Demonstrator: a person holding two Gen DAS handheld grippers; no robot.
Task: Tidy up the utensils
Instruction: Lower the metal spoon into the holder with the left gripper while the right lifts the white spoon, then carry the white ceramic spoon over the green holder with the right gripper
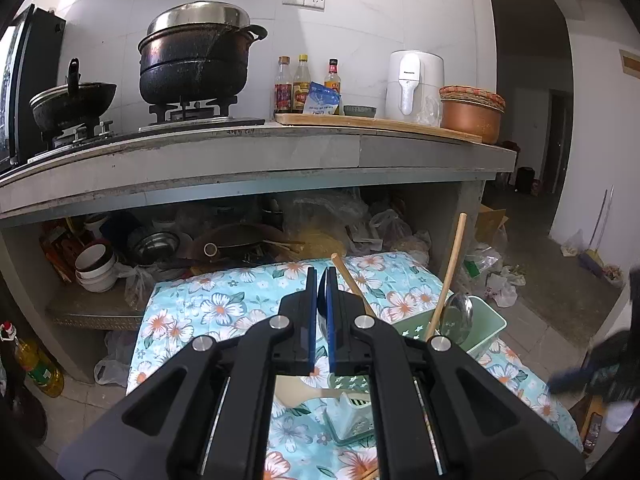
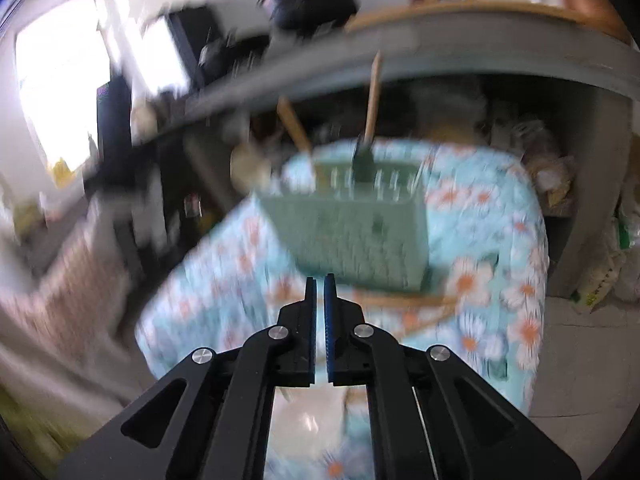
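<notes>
left hand-held gripper (image 1: 319, 276) clenched on a dark utensil (image 1: 321, 312), lower centre; green basket (image 1: 486, 330) lower right. right hand-held gripper (image 2: 319, 280) clenched, empty. next: carry it over, release inside.

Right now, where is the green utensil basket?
The green utensil basket sits on the floral cloth, right of the left gripper in the left wrist view, holding two wooden-handled utensils.

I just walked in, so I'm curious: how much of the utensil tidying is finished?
Partly done. Two wooden-handled utensils and a metal ladle already stand in the green holder. The left gripper pinches something dark. A pale spatula lies on the floral cloth.
</notes>
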